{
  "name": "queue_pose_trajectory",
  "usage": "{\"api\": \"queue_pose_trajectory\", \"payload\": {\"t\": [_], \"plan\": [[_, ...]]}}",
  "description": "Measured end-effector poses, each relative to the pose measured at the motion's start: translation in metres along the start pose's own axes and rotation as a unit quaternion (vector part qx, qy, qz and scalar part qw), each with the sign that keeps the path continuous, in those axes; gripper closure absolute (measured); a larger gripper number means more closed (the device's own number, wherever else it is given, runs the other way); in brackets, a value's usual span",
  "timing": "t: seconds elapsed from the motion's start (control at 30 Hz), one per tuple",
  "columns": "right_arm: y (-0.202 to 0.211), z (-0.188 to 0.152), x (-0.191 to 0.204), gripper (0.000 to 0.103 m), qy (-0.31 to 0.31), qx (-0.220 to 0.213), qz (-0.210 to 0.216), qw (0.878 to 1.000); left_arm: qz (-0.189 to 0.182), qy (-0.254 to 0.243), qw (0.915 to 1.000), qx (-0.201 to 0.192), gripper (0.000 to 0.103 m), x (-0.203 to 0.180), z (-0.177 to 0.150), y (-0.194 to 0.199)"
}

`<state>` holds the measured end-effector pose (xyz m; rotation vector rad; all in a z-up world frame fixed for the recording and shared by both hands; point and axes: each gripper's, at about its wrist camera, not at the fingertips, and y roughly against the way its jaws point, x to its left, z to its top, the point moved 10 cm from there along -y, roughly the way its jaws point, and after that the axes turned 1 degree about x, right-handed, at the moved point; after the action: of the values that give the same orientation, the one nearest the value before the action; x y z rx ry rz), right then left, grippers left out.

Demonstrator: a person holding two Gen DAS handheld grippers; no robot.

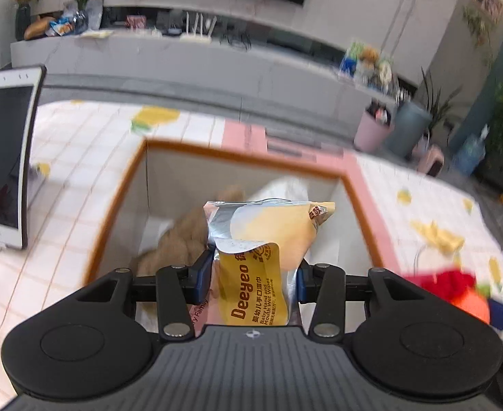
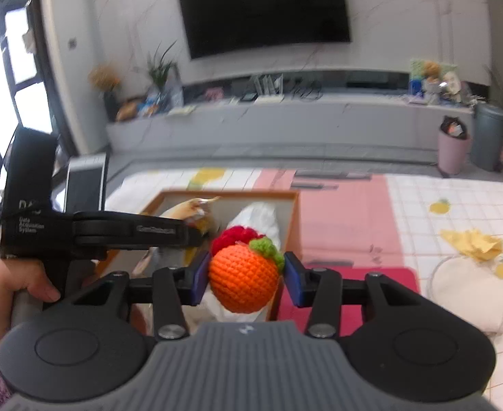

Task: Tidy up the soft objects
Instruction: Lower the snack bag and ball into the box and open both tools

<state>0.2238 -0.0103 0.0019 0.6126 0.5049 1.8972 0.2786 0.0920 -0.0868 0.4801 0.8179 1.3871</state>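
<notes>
My left gripper point(image 1: 254, 275) is shut on a yellow and silver pack of baby wet wipes point(image 1: 261, 243) and holds it over an open box with an orange rim point(image 1: 121, 198). A brown plush point(image 1: 179, 239) and a white soft item point(image 1: 282, 188) lie inside the box. My right gripper point(image 2: 246, 279) holds a crocheted orange fruit with a green leaf and red part point(image 2: 243, 277) just to the right of the box point(image 2: 294, 212). The left gripper point(image 2: 196, 233) with the wipes pack point(image 2: 191, 207) shows in the right wrist view.
A tablet point(image 1: 3, 157) stands at the left of the box. The checked cloth with lemon print point(image 1: 439, 212) covers the table, with a pink mat point(image 2: 347, 219), a crumpled yellow cloth point(image 2: 474, 243) and a cream pouch point(image 2: 470, 291) at the right.
</notes>
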Motion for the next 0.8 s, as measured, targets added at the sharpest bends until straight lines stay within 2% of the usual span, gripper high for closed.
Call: {"api": "queue_pose_trajectory", "payload": {"t": [0.07,0.13,0.2,0.3,0.43,0.53,0.6,0.63,0.7,0.8], "plan": [[-0.003,0.000,-0.006,0.058,0.006,0.002,-0.019,1.000,-0.019,-0.010,0.9994,0.027,0.052,-0.006,-0.015,-0.002],[0.002,0.004,-0.017,0.058,0.004,-0.018,-0.054,0.998,-0.044,0.007,0.9971,0.062,0.052,-0.006,-0.035,-0.006],[0.007,0.010,-0.023,0.058,0.005,-0.028,-0.060,0.998,-0.057,0.007,0.9955,0.076,0.052,-0.013,-0.047,-0.006],[0.016,0.018,-0.034,0.058,-0.016,-0.041,-0.059,0.997,-0.041,-0.002,0.9961,0.079,0.052,-0.023,-0.056,-0.006],[0.024,0.017,-0.041,0.058,-0.014,-0.047,-0.077,0.996,-0.064,0.017,0.9927,0.100,0.052,-0.036,-0.064,-0.006],[0.020,0.020,-0.042,0.058,-0.022,-0.042,-0.071,0.996,-0.052,0.020,0.9936,0.098,0.052,-0.038,-0.064,-0.009],[0.021,0.021,-0.040,0.058,-0.018,-0.042,-0.068,0.997,-0.057,0.031,0.9922,0.106,0.051,-0.039,-0.066,-0.011],[0.021,0.021,-0.038,0.058,-0.014,-0.042,-0.067,0.997,-0.060,0.032,0.9918,0.109,0.049,-0.040,-0.068,-0.010],[0.023,0.020,-0.035,0.058,-0.010,-0.042,-0.065,0.997,-0.064,0.013,0.9923,0.106,0.035,-0.044,-0.070,-0.009],[0.023,0.019,-0.034,0.058,-0.008,-0.040,-0.065,0.997,-0.039,-0.020,0.9943,0.098,0.021,-0.048,-0.072,-0.003]]}}
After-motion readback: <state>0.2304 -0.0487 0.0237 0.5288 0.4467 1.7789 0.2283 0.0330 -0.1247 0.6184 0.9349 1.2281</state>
